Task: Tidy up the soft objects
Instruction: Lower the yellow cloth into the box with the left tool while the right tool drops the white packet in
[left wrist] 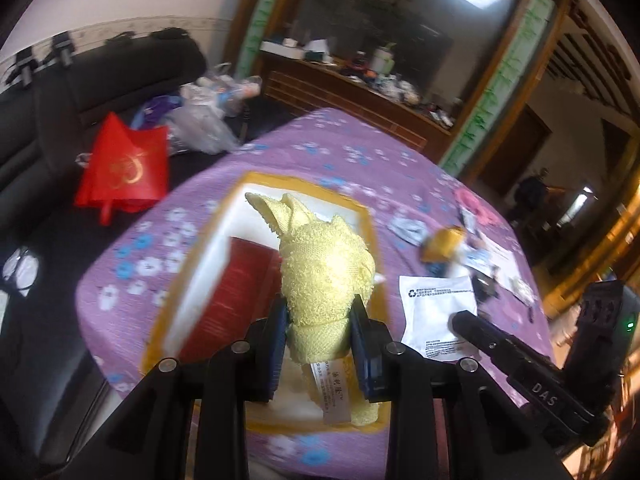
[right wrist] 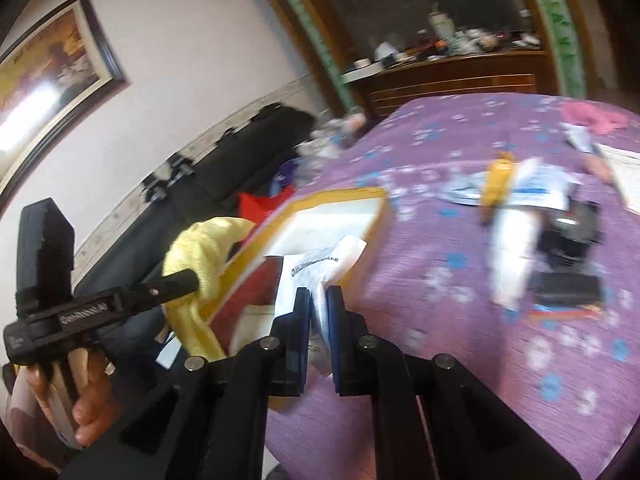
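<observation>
Left wrist view: your left gripper (left wrist: 320,320) pinches the fluffy yellow terry towel (left wrist: 328,264) above the yellow-rimmed white box (left wrist: 208,264); your right gripper (right wrist: 319,304) clamps the white printed plastic pouch (right wrist: 316,272) over the purple flowered desk (right wrist: 460,320).

You have a yellow terry towel (left wrist: 326,268) bunched upright above the yellow-rimmed box (left wrist: 362,216), its white label hanging low. Your white plastic packet (right wrist: 316,272) hangs crumpled over that box's near edge.
</observation>
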Demonstrator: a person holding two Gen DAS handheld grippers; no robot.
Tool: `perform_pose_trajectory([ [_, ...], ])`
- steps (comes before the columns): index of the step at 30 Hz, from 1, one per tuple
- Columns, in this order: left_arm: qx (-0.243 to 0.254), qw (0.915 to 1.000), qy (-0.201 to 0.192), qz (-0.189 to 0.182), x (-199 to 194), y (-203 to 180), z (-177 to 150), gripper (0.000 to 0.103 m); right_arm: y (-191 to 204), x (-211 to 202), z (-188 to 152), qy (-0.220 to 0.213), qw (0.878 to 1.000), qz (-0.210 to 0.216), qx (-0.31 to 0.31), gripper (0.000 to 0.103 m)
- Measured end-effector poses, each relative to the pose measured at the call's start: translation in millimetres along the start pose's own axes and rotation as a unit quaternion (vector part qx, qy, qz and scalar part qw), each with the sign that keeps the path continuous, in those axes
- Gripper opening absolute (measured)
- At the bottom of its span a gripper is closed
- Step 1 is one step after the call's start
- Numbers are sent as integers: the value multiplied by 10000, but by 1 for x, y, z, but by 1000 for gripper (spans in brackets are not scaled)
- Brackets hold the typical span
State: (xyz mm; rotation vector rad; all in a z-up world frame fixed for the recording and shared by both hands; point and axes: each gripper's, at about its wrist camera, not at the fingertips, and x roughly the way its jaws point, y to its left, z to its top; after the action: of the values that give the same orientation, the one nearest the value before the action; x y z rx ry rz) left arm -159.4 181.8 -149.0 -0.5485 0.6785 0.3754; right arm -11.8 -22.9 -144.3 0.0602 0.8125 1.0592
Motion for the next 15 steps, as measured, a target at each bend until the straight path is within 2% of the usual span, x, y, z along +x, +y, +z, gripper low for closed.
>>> perform_pose_trajectory([
  [7, -2, 9994, 200, 278, 28, 21, 0, 30, 17, 63, 23, 219, 9979, -511, -343, 9],
  [10, -26, 9987, 386, 334, 44, 21, -4, 30, 19, 84, 20, 361, 9954, -715, -529, 9],
  [13, 53, 9973, 434, 586, 57, 17, -9, 31, 21, 98, 15, 471, 9936, -810, -623, 9],
  [15, 73, 9965, 445, 699, 63, 15, -11, 32, 19, 104, 12, 560, 9930, -817, -642, 13],
])
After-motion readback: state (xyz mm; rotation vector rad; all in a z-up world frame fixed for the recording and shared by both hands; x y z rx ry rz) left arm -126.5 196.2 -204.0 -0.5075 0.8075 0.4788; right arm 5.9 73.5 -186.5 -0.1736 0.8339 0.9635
